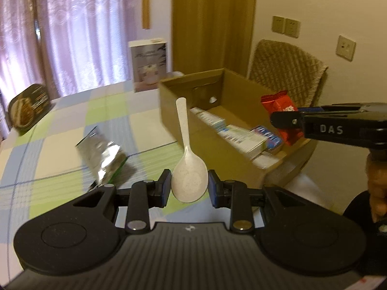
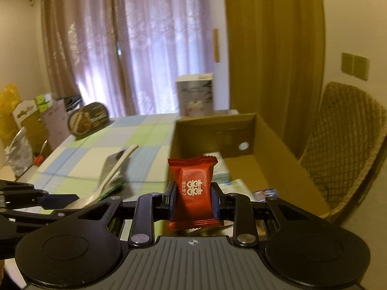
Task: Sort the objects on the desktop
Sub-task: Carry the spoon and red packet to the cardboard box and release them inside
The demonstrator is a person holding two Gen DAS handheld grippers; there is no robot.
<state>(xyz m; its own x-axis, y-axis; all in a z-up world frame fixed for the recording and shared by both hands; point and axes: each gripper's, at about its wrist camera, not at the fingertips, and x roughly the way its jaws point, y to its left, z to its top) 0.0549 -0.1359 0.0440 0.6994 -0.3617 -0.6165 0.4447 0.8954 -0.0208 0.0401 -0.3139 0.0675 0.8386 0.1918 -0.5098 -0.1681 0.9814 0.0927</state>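
Matt speckled plastic spoon [image 1: 189, 176], glossy red foil packet [image 2: 193, 188], plain cardboard box [image 1: 169, 111].

Left hand-held gripper [image 1: 189, 188]: fingers level, pointing fwd, pads [image 1: 165, 188] closed in on the bowl of a white spoon [image 1: 187, 169], one pad each side; spoon handle sticks up and away from the camera.

Right hand-held gripper [image 2: 193, 201]: fingers level, pads [image 2: 172, 201] pinched on both sides of a red candy packet [image 2: 195, 189], packet upright between them. In the left wrist view the right hand-held gripper reaches in from the right edge, higher up than the left one, well apart from it, w/ part of the person's hand [image 1: 376, 183] on its grip below. In the right wrist view the left gripper shows at the left edge, lower, side-on.
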